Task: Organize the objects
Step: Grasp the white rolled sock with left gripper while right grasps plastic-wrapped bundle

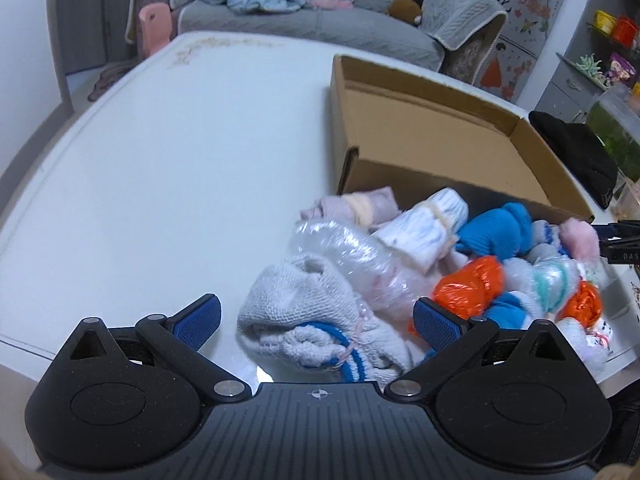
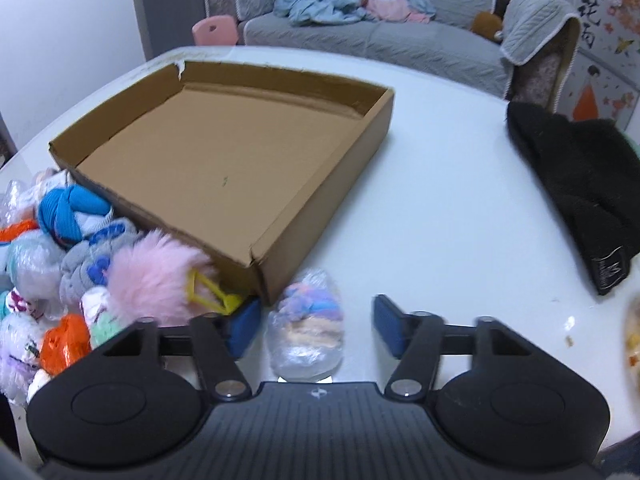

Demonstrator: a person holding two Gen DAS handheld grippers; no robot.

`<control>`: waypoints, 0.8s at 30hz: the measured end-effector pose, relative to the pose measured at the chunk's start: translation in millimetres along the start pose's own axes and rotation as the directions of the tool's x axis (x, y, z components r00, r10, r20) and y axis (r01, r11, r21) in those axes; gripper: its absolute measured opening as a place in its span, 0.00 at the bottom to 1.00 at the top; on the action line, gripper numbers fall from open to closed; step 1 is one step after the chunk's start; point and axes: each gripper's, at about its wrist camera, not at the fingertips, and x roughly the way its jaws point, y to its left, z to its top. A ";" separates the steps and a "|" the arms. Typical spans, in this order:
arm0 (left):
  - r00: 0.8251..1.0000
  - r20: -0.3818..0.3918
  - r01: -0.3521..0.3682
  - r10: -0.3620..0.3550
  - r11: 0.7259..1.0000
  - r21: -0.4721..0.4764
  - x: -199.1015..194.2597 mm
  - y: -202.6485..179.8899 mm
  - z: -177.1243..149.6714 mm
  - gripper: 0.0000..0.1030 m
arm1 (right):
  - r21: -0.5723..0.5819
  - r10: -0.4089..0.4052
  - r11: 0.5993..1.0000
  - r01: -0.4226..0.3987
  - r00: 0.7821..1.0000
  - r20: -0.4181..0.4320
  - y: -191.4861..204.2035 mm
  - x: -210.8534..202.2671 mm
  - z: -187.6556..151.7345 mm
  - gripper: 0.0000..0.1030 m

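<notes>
A pile of rolled socks lies on the white table (image 1: 160, 160) in front of an empty cardboard tray (image 1: 432, 148). My left gripper (image 1: 316, 320) is open around a grey knit sock roll with blue stripes (image 1: 304, 320), which lies between its fingers. A clear plastic-wrapped roll (image 1: 344, 252) lies just beyond it. My right gripper (image 2: 316, 324) is open around a plastic-wrapped pastel sock bundle (image 2: 306, 328) beside the tray's near corner (image 2: 264, 264). A pink fluffy item with a yellow clip (image 2: 160, 276) sits to the left of it.
A black knit hat (image 2: 580, 188) lies at the table's right. Blue (image 1: 496, 228) and orange (image 1: 468, 284) bundles are in the pile. A grey sofa (image 2: 380, 36) with bedding and a pink chair (image 1: 154, 26) stand beyond the table. Shelves (image 1: 600, 60) are at the far right.
</notes>
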 end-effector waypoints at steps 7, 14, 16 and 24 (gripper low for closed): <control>1.000 0.018 -0.021 0.022 0.999 -0.050 -3.3 2.3 -7.9 0.88 | 0.005 0.019 1.000 -0.019 1.000 0.015 -1.9 -9.7 -8.0 0.29; 0.999 0.030 -0.023 0.023 0.999 -0.024 -10.4 -2.3 -8.9 0.67 | 0.005 0.015 1.000 -0.015 1.000 0.013 -2.4 -12.5 -11.7 0.27; 0.999 0.028 -0.026 0.027 0.999 -0.019 -11.5 -3.5 -7.1 0.65 | 0.007 0.014 1.000 -0.014 1.000 0.018 -3.3 -14.7 -10.6 0.27; 0.995 0.077 -0.073 0.070 0.996 0.041 -27.0 -8.4 6.5 0.64 | 0.055 0.008 0.998 -0.011 0.998 0.068 -11.4 -31.9 -11.5 0.27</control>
